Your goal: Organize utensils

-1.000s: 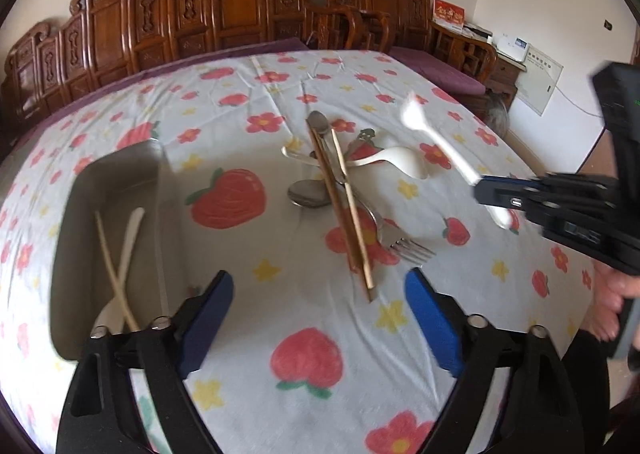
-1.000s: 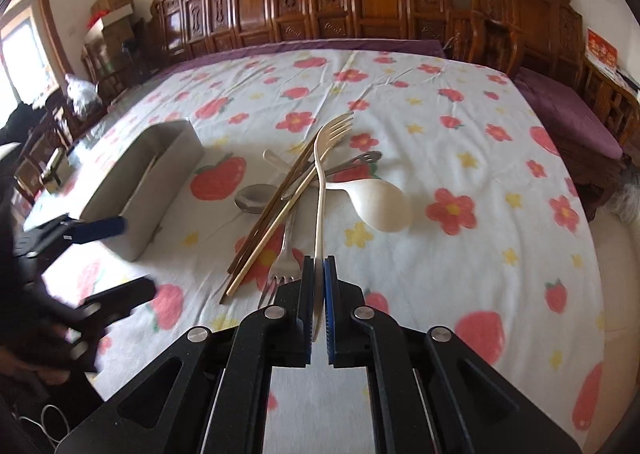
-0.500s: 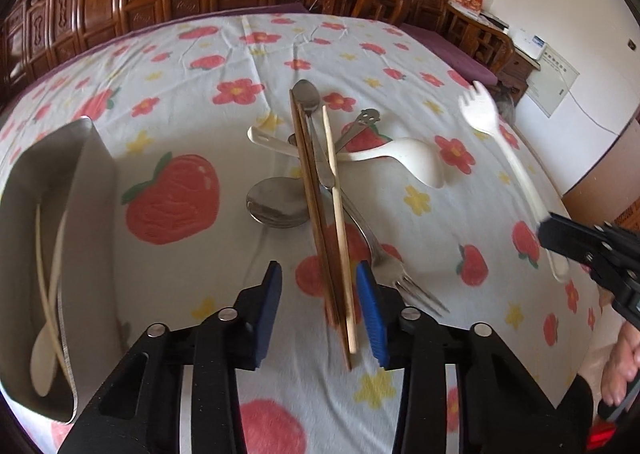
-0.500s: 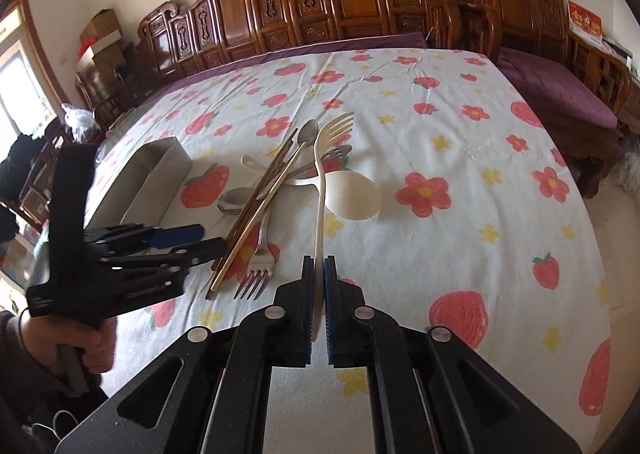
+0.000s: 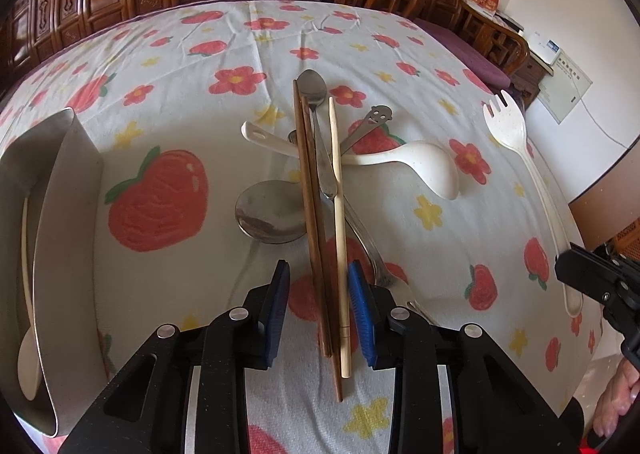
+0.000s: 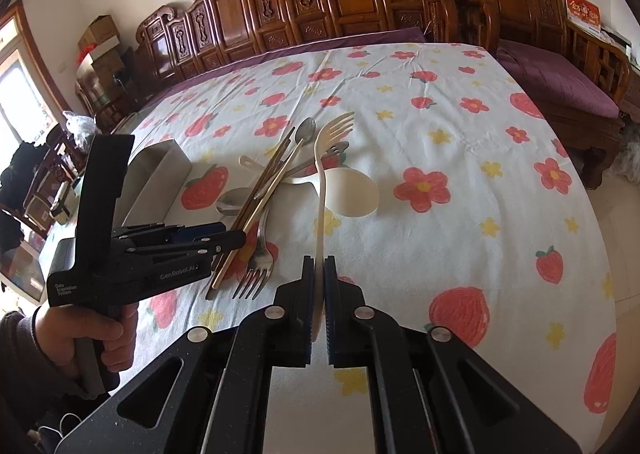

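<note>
Left gripper [image 5: 320, 314] narrowed since a second ago, lowered astride chopsticks [image 5: 320, 238] at table centre; pads not yet closed on them. Cream fork [image 6: 320, 182] kept clamped aloft in right gripper [image 6: 319, 306]. Chopstick pickup judged imminent; metal tray [image 5: 68, 222] waits at left edge.

Printed cloth [image 5: 400, 54], matt, slightly creased; glossy metal spoon [image 5: 270, 216]; dark wood chopsticks [image 5: 310, 190]; matt cream plastic fork [image 6: 326, 158]; brushed metal tray [image 5: 68, 214].
</note>
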Demonstrator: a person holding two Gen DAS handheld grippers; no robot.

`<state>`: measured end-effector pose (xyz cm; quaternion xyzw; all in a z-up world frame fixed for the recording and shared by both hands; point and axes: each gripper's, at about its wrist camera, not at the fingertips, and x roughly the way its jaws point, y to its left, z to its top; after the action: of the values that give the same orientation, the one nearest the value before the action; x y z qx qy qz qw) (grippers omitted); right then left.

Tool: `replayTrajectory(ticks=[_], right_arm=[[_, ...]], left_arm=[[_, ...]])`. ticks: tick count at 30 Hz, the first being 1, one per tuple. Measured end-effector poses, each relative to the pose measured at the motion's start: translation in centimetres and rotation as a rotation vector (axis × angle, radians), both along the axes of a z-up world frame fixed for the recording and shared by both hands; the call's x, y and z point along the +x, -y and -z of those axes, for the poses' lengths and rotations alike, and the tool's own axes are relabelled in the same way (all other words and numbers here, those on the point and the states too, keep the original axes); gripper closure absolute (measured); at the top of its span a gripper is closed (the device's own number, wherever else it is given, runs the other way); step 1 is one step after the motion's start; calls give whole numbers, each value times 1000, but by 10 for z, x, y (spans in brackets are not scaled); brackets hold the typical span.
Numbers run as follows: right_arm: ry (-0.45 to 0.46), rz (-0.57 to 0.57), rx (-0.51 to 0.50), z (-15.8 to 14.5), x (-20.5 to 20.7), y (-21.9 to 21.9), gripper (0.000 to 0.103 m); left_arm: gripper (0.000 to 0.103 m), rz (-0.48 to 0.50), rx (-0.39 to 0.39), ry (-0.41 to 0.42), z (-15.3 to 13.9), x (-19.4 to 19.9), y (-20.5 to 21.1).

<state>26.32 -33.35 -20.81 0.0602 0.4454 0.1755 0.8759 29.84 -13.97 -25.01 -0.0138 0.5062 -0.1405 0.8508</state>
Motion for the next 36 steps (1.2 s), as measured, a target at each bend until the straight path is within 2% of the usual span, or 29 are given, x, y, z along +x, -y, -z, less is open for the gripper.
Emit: replayTrajectory(ticks=[8,25,27,29,36], right_arm=[[1,-2,-6,0,0,-1,97],[2,-27,-29,2,-2,-11,97],[1,-29,-30,2,-2,-12,97],[1,-33,-32,2,-2,-13,97],[1,-40,-36,2,-2,-15,97]], left_arm=[[96,-1,-14,-6,-1,1,-1],[98,2,-11,40,-19,-16,-15],[98,10,6,37,-19,-20,-16],[98,17,57,18,-15,-24,-16],[98,57,97,-2,-10,-43,-17]])
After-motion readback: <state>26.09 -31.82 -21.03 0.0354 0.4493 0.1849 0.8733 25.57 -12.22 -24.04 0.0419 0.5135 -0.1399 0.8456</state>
